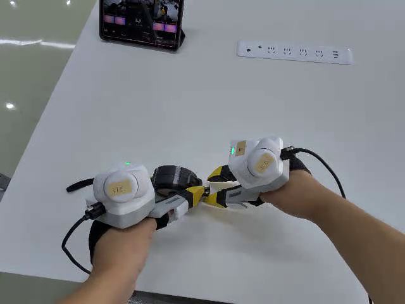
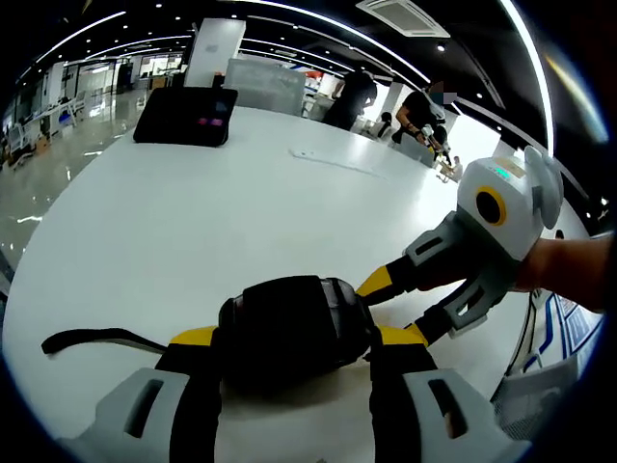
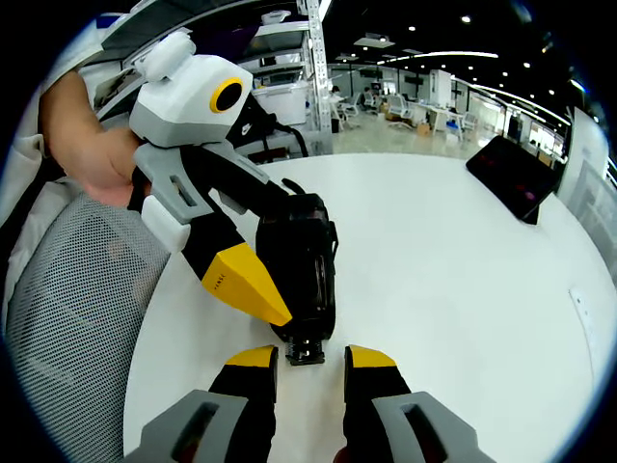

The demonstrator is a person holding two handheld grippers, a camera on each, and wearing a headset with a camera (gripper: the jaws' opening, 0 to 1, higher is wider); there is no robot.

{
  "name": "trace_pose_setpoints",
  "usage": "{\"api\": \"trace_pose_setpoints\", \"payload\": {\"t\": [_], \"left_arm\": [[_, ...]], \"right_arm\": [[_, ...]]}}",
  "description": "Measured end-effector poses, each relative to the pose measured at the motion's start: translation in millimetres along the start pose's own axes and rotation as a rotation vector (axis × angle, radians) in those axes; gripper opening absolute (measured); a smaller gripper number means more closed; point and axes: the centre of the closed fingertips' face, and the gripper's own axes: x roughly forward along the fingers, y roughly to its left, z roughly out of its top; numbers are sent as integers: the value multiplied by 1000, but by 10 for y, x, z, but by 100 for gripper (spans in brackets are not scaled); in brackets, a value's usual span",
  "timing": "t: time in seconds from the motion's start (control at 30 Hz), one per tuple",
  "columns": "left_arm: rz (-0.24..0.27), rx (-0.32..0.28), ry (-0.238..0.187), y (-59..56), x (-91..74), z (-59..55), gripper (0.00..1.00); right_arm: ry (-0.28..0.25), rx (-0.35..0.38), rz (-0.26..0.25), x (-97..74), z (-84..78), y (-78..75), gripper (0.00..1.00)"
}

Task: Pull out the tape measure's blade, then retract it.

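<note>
A black tape measure [image 1: 172,179] lies on the white table [image 1: 190,107], its black wrist strap [image 1: 78,185] trailing left. My left gripper [image 1: 183,187] comes in from the left and is shut on the case [image 2: 294,328], one yellow-tipped jaw on each side. My right gripper [image 1: 212,188] faces it from the right, open. In the right gripper view the blade's end hook [image 3: 307,349] sits in the gap between the right gripper's [image 3: 311,359] yellow tips, and I cannot tell whether they touch it. No blade shows outside the case.
A dark tablet [image 1: 142,22] stands propped at the table's far edge, and a white power strip [image 1: 294,52] lies at the far right. The table's left edge drops to a shiny floor [image 1: 31,57]. A grey mesh chair [image 3: 67,289] is beside me.
</note>
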Motion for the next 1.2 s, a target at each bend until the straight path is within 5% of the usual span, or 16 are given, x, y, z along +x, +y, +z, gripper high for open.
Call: {"api": "trace_pose_setpoints", "payload": {"t": [1.2], "left_arm": [[-77, 182, 18, -76, -193, -8, 63]], "right_arm": [[-57, 116, -78, -292, -42, 67, 53]]}}
